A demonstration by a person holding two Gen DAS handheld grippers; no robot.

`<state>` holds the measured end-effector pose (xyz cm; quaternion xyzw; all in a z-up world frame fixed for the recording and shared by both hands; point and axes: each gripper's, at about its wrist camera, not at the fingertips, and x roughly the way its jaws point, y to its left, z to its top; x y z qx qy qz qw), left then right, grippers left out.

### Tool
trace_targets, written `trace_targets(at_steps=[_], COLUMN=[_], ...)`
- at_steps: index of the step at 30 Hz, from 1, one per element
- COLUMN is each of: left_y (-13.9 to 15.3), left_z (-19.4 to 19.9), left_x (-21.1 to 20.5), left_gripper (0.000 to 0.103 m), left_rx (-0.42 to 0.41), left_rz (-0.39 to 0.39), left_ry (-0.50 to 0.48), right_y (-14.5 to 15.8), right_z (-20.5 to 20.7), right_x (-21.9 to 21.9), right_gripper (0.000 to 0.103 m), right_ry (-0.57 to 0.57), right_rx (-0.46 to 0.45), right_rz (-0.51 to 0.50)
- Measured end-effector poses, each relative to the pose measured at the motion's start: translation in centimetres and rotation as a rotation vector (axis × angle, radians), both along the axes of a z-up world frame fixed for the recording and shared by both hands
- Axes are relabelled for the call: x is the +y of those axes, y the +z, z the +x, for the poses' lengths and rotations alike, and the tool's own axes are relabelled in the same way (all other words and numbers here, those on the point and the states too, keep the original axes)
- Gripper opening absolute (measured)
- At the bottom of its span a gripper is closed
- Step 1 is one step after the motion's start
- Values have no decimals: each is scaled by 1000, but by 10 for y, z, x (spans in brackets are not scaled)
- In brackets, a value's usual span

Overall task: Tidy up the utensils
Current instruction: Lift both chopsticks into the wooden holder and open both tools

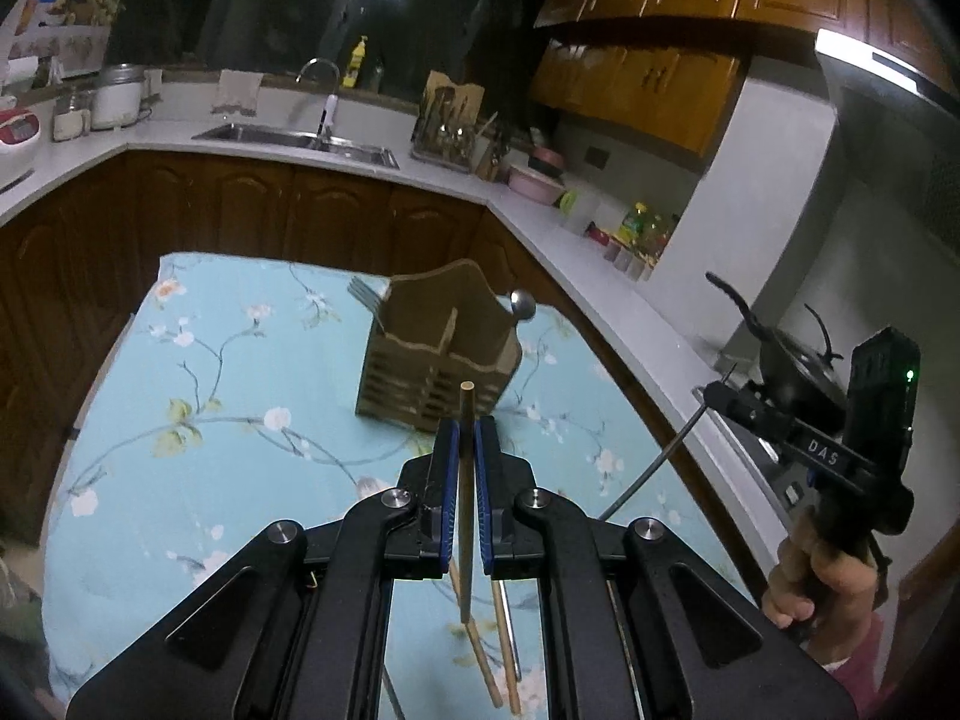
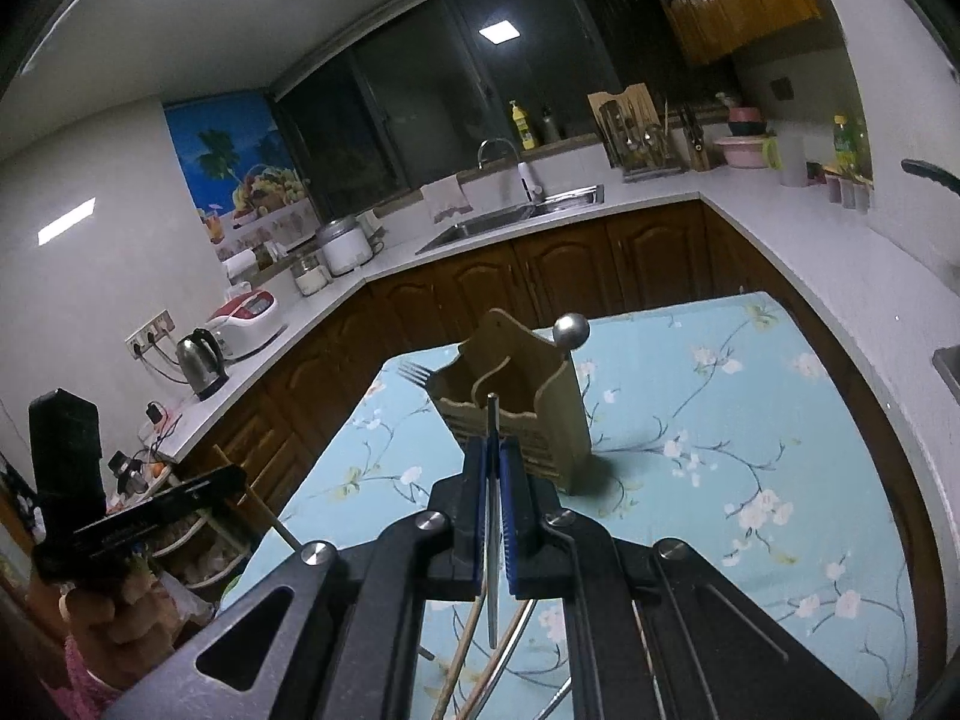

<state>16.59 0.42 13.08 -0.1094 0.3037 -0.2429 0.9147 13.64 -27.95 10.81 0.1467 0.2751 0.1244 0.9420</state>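
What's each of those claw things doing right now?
Left gripper: closed on a wooden chopstick.
Right gripper: closed on a thin metal stick, likely a metal chopstick.

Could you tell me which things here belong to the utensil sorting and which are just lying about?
Job: wooden holder, fork, spoon, wooden chopstick in left gripper, metal chopstick in right gripper.
Lying about: kettle, rice cooker, sink.

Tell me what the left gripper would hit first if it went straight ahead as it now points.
Probably the slatted wooden utensil holder on the floral blue tablecloth. The left gripper, shut on a wooden chopstick, aims at its front wall, though depth is hard to judge.
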Motion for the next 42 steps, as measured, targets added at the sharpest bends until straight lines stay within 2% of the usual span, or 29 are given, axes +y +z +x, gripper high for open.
trace_targets(at_steps=[6,10,14,21,24,29,35,42], left_y=[21,43,65,94,87,50,1,-27], left_z=[18,38,68,130,157,191,205,213], left_x=[3,3,3,-2,-6,-12,-25,-37], left_gripper=[5,5,5,5,5,5,5,5], left_rx=[-56,-123,-187,-258,-253,-204,-141,-93], left_rz=[-7,-1,-20,-36,-30,-74,-53,-15], left_ry=[32,64,99,166,196,208,226,208], right_y=[9,24,43,60,55,24,-21,-42], right_z=[18,39,64,116,133,159,169,175], right_x=[1,-1,-2,-15,-15,-9,2,2], right_gripper=[5,5,5,5,5,5,5,5], right_ry=[6,-12,-50,-119,-143,-162,-177,-169], right_rx=[-21,-64,-129,-182,-181,-151,-114,-61], right_rz=[-3,-9,-19,23,13,-6,-30,-25])
